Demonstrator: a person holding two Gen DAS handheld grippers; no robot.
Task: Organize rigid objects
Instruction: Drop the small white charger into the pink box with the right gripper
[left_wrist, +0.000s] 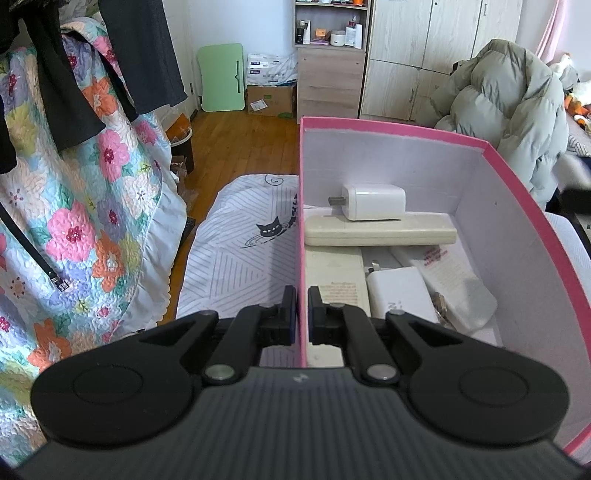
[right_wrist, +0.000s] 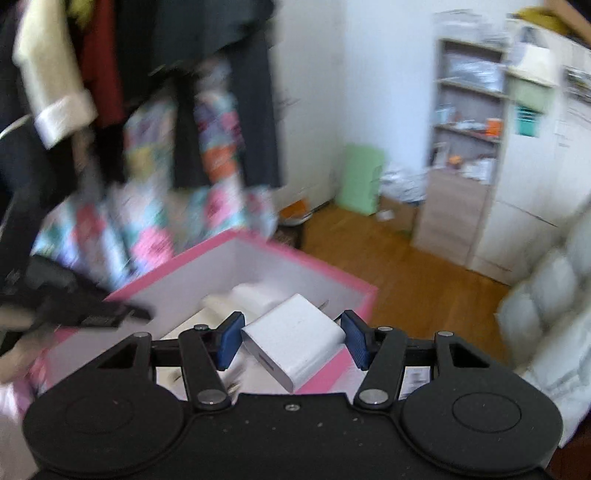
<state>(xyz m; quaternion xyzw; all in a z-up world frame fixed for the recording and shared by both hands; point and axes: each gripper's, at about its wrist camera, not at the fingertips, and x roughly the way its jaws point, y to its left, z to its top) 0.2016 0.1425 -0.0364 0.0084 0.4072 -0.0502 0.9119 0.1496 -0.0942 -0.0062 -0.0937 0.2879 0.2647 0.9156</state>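
Between the right gripper's (right_wrist: 291, 341) blue pads, a white charger block (right_wrist: 293, 343) is clamped above the pink box (right_wrist: 354, 291); the left gripper (left_wrist: 302, 314) pinches that box's left wall on the bed sheet (left_wrist: 236, 258).

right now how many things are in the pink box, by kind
white chargers: 2
beige oblong cases: 2
white printed packet: 1
small brownish item, mostly hidden: 1
total: 6 in the pink box
not counted: 1 held charger, gripped in the right tool
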